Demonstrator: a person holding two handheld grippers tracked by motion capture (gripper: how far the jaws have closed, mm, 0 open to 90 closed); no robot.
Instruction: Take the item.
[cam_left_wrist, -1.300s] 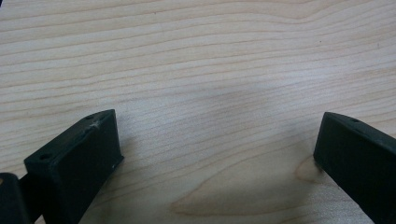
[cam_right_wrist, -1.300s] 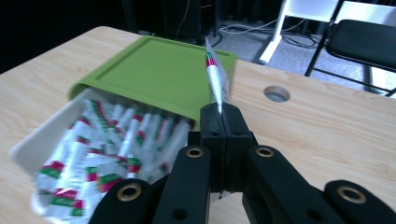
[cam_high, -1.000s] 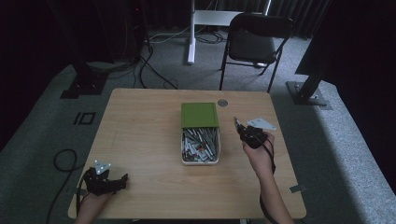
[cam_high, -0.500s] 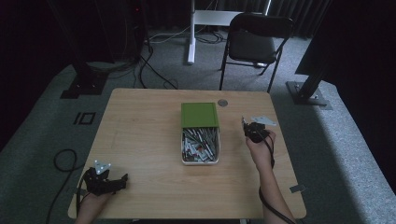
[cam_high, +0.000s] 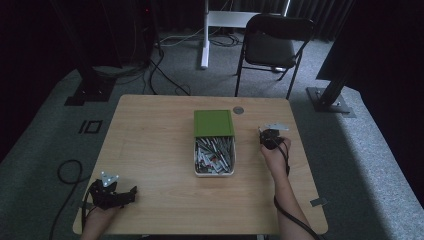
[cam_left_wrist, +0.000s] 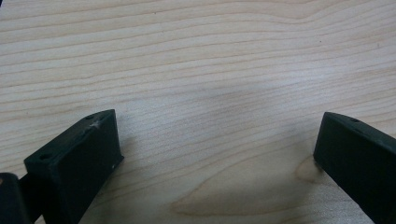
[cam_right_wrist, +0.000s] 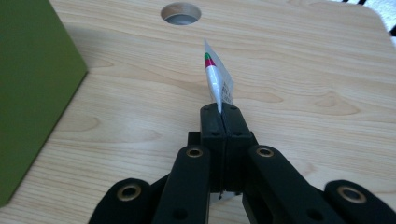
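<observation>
On the right side of the counter (cam_high: 150, 130), the right gripper (cam_high: 270, 135) has a small sealed packet (cam_right_wrist: 215, 79) pinched in it: clear-ish plastic wrapper with a white item inside, plus a green and pink tip at the far end. Its fingers (cam_right_wrist: 212, 122) are squeezed completely together on the near edge of the packet, which sticks out past them, pointing up and away over the wood towards the round cable hole (cam_right_wrist: 180, 12). Just left of it sits the white bin (cam_high: 214, 172) full of similar packets, with its green lid (cam_high: 213, 123) lying against the far end. The left gripper (cam_high: 116, 192) is parked at the near left corner, fingers (cam_left_wrist: 77, 161) spread wide with nothing but bare wood between them. Compared with a second ago, the right hand has gone farther right and lower, away from the bin; the left hasn't budged.
</observation>
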